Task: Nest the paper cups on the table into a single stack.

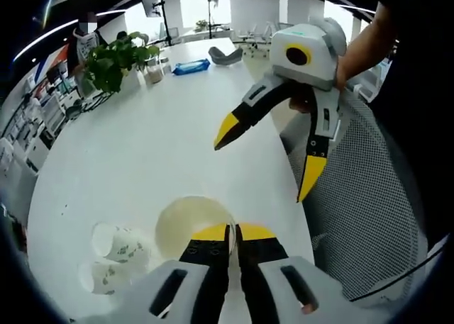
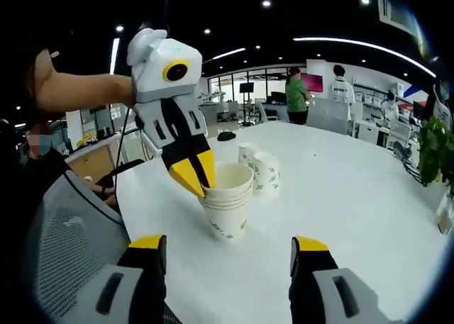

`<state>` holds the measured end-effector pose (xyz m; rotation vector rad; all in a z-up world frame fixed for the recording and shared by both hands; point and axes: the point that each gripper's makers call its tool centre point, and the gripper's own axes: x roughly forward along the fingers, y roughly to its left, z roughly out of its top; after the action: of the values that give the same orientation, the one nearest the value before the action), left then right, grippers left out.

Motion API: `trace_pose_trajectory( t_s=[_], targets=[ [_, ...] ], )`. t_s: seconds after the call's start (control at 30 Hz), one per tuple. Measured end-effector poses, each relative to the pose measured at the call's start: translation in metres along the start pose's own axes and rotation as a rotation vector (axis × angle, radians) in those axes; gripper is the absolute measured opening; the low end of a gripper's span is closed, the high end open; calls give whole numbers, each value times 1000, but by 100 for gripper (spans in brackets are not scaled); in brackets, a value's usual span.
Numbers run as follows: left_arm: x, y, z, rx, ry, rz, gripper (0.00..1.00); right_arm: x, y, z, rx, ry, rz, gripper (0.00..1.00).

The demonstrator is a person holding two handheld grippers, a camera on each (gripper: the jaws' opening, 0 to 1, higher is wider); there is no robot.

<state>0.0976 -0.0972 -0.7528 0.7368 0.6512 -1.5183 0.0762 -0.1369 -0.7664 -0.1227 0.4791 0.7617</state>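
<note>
A stack of nested white paper cups stands on the white table. My left gripper is shut on its near rim and reaches in from the left of the right gripper view. In the left gripper view the stack's open mouth lies just past my shut left gripper. Two loose patterned cups stand close behind the stack, and they also sit beside it as two cups. My right gripper is open and empty, short of the stack. It hangs above the table edge as an open right gripper.
A grey mesh chair stands at the table's near edge. A potted plant, a blue packet and a dark object sit at the far end of the table. People stand further off.
</note>
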Motion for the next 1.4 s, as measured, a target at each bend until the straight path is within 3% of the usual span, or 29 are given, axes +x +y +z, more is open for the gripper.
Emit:
trace_pose_trajectory(
  t_s=[0.53,0.77,0.97,1.27,1.4],
  targets=[
    [6,-3,-9,-13,29,-28,2,0,0,-1,4,1,-3,71],
    [-2,-2,-2,4,2,-7,15,0,0,1,3,-9,-6,72],
    [-13,3,10,-9,-71,18,23,1,-1,0,2,-8,-5,73],
    [-38,30,40,-102,-264,96,33,0,-3,1,7,-13,-16,73],
    [-45,47,37,-118,-288,148,39,1,-3,0,6,-9,-14,73]
  ],
)
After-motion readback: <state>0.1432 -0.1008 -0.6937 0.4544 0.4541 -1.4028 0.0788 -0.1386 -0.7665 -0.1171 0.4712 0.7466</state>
